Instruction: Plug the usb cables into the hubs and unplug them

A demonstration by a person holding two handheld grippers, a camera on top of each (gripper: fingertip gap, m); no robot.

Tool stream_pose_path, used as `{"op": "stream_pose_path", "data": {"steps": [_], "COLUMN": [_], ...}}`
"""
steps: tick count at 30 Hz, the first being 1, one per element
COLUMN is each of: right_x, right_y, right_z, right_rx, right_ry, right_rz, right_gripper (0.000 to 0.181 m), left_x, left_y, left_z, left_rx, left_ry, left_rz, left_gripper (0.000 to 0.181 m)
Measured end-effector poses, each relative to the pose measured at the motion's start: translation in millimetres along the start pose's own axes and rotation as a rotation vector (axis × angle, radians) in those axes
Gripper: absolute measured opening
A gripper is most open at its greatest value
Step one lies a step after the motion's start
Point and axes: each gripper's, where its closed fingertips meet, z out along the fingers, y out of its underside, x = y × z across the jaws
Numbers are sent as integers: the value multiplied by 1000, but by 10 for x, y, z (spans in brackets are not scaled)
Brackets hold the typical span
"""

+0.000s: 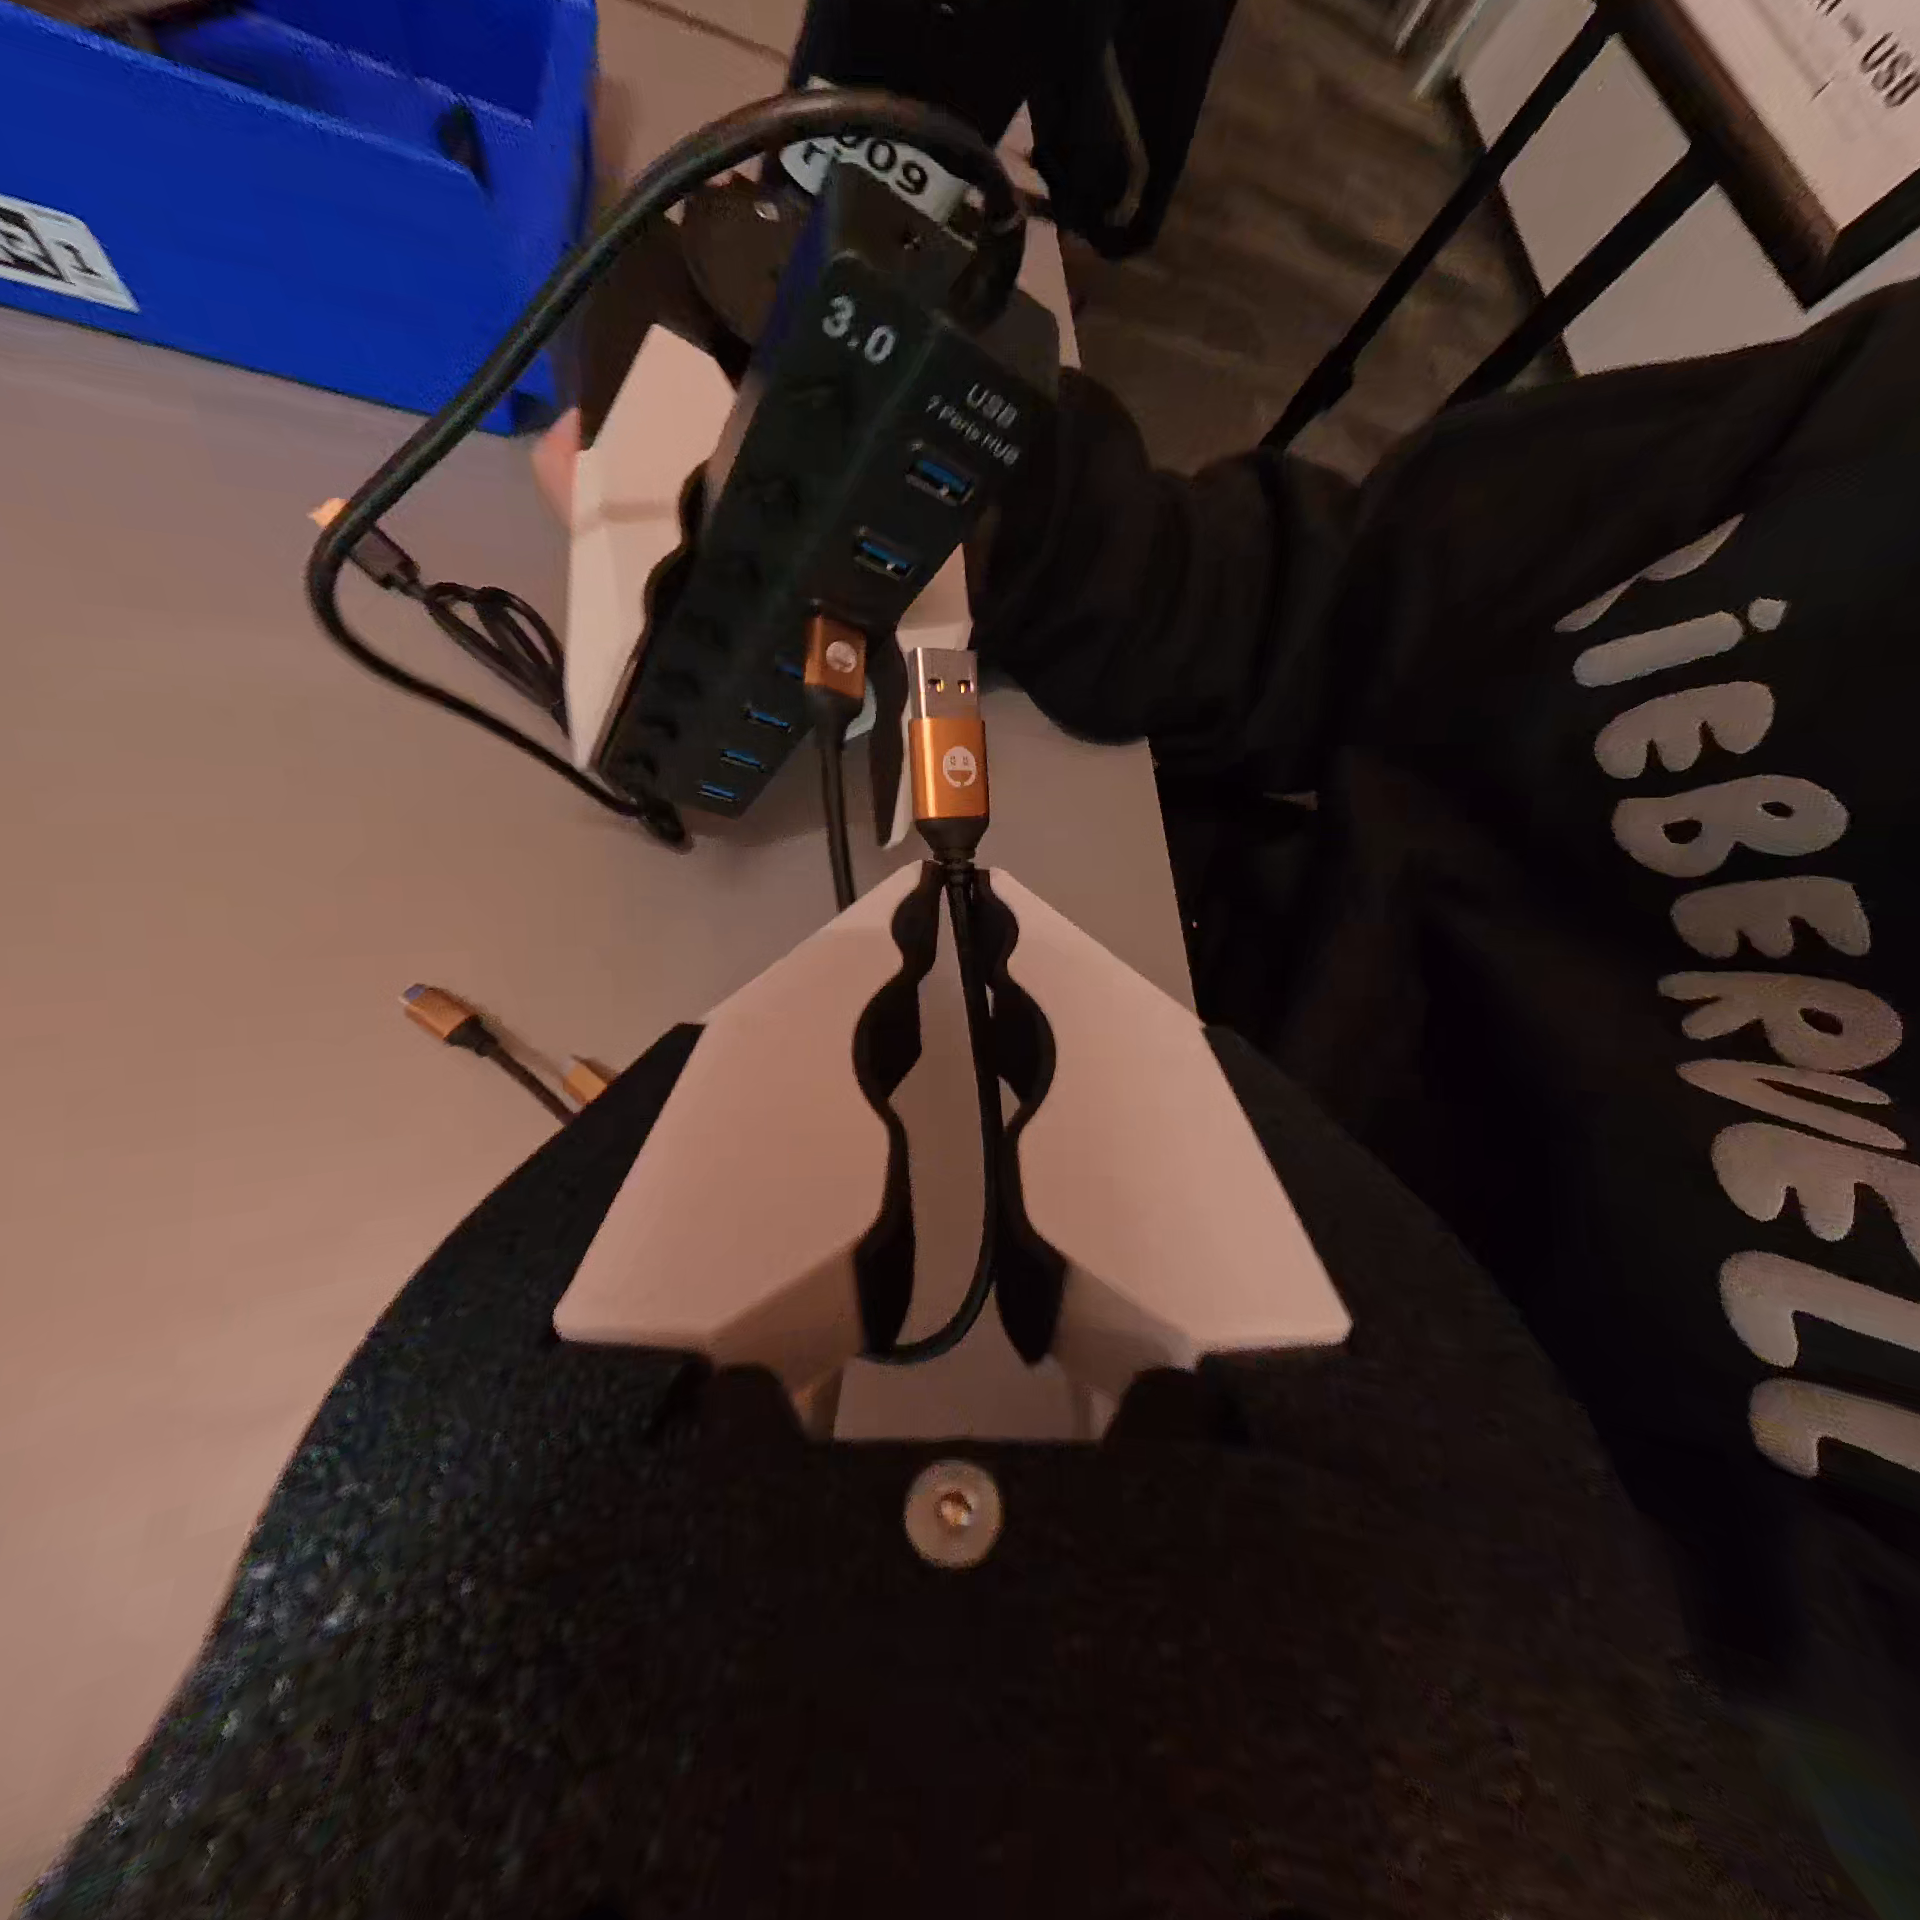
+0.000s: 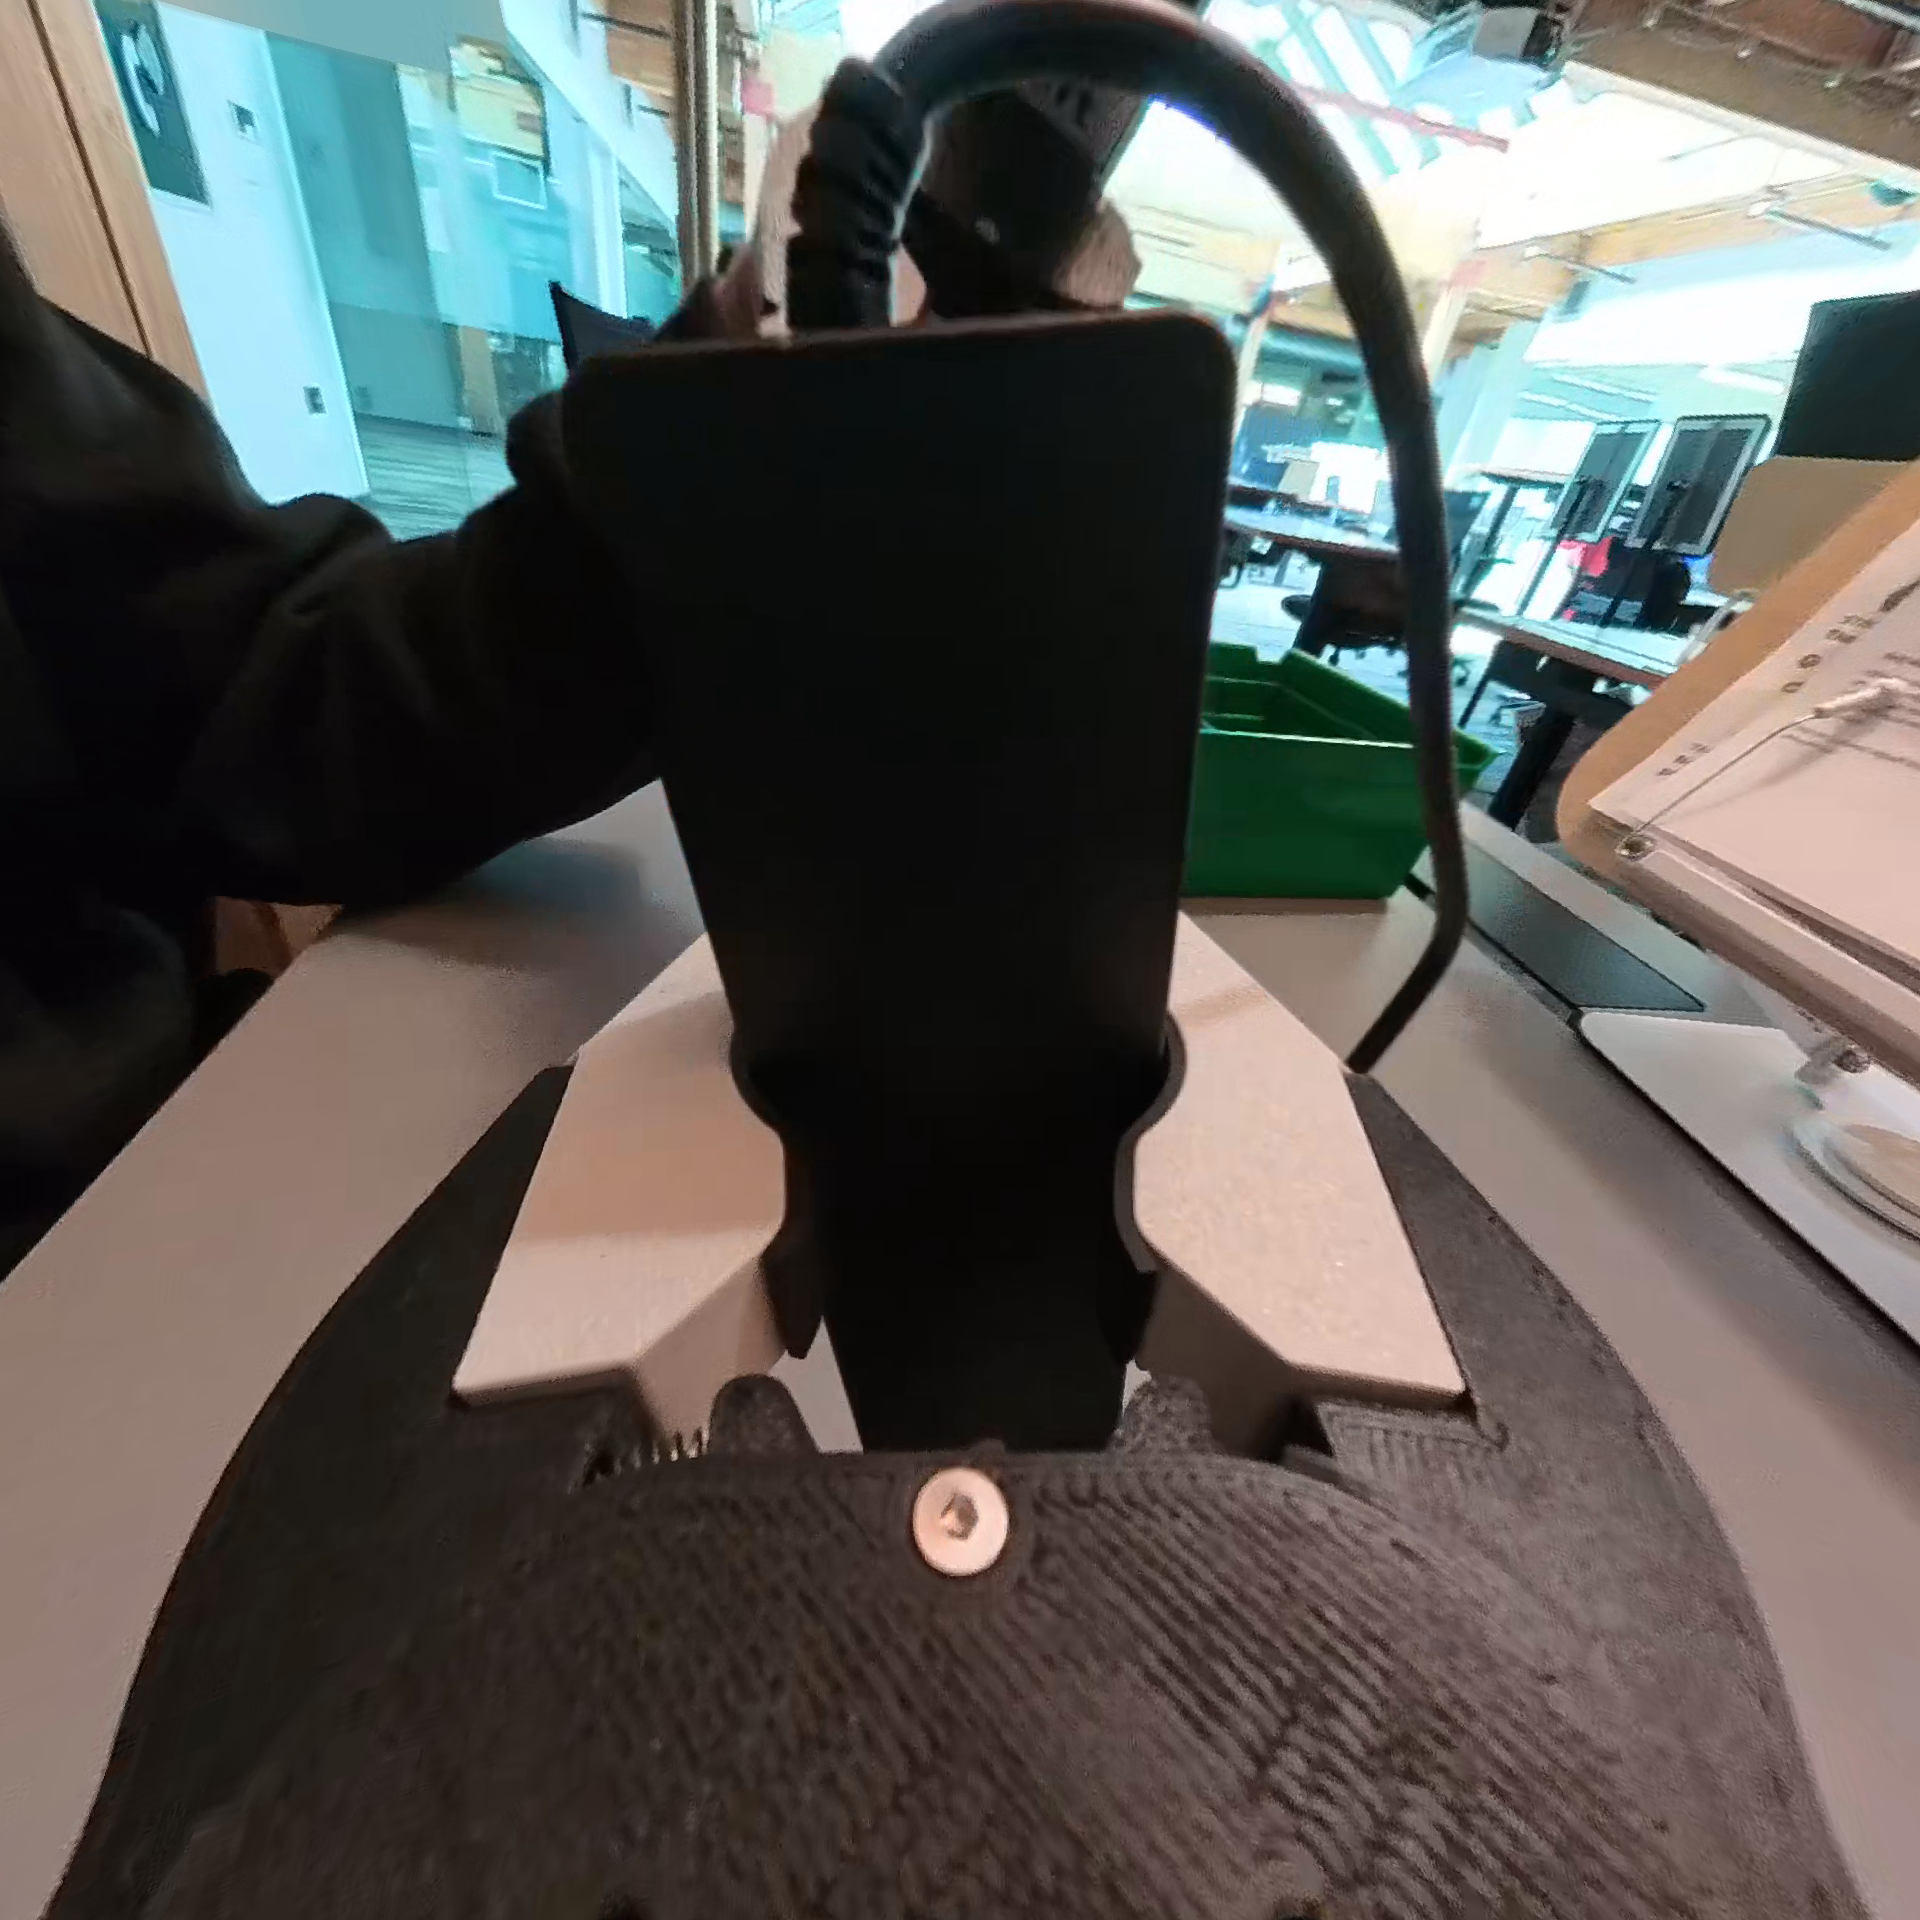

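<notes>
My left gripper [image 1: 951,883] is shut on a black cable just below its orange USB plug [image 1: 945,743], which points up and is free of any port. Ahead of it my right gripper [image 1: 769,613] holds a black multi-port USB hub [image 1: 831,540] tilted above the table, its blue ports facing me. A second orange plug [image 1: 834,665] sits in a middle port of the hub, its cable hanging down. In the right wrist view my right gripper [image 2: 961,1049] is shut on the hub's black back [image 2: 914,675]; the hub's own thick cable [image 2: 1403,468] arcs over it.
A blue bin [image 1: 281,187] stands at the back left. Spare orange-tipped cables [image 1: 499,1049] lie on the grey table [image 1: 208,831]. A person's black sleeve [image 1: 1195,561] and torso fill the right. A green bin [image 2: 1309,800] and a stack of papers [image 2: 1787,790] lie beyond the hub.
</notes>
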Motion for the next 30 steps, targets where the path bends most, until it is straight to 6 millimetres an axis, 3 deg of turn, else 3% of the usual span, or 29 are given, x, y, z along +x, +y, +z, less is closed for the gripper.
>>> {"op": "stream_pose_path", "data": {"steps": [6,18,26,30], "right_x": [-124,-171,-37,161], "right_y": [114,281,223,88], "right_z": [144,219,174,122], "right_rx": [-71,-194,-191,-80], "right_ry": [-51,-61,16,109], "right_rz": [-20,-35,19,102], "right_gripper": [62,62,63,62], "left_x": [-101,-155,-284,-340], "left_y": [99,210,38,-207], "left_z": [222,267,223,142], "left_rx": [-132,-244,-201,-28], "left_ry": [-32,-116,-290,-353], "left_rz": [-19,57,177,322], "left_gripper": [4,3,4,4]}}
